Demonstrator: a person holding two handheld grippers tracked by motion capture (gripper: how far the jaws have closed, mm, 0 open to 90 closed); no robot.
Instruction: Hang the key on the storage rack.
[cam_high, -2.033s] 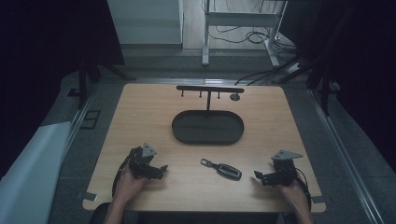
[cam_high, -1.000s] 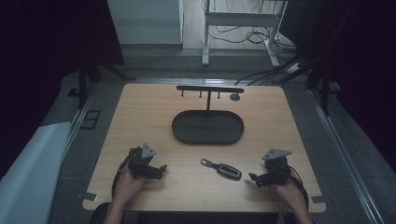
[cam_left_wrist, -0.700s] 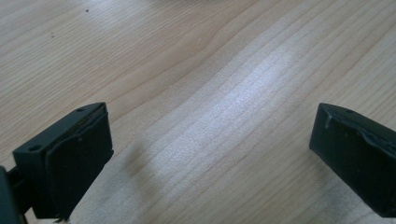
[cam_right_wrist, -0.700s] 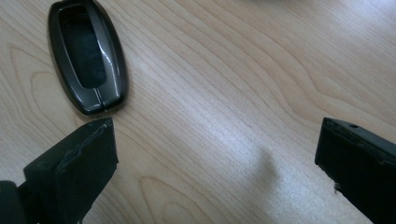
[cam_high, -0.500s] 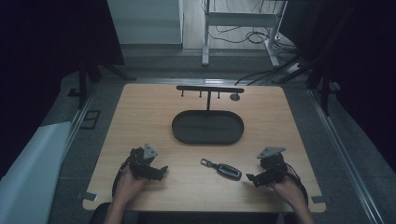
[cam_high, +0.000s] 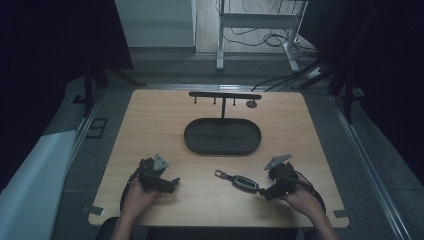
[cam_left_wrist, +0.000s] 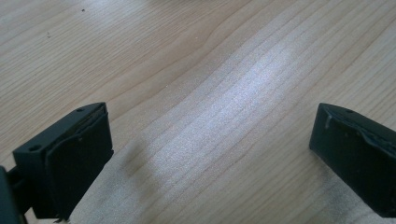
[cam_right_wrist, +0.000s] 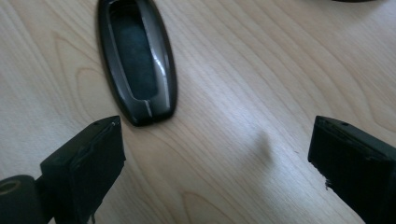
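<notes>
A dark key fob (cam_high: 244, 182) with a ring at its left end lies on the wooden table (cam_high: 150, 130), near the front. My right gripper (cam_high: 264, 192) sits just right of it, low over the table. In the right gripper view the fob (cam_right_wrist: 137, 60) lies just ahead of the left jaw. The right gripper (cam_right_wrist: 215, 158) is open; its jaws have just been closing a little, with only bare wood between them. My left gripper (cam_high: 174, 183) rests at the front left, open over bare wood (cam_left_wrist: 210, 154).
A black oval tray (cam_high: 222, 136) lies at the table's middle. Behind it stands a low black rack (cam_high: 224, 95) with small hooks. Cables and a metal frame are on the floor beyond the far edge.
My right gripper has moved left and slightly up toward the key fob. The left gripper has stayed in place, and the fob has not moved.
</notes>
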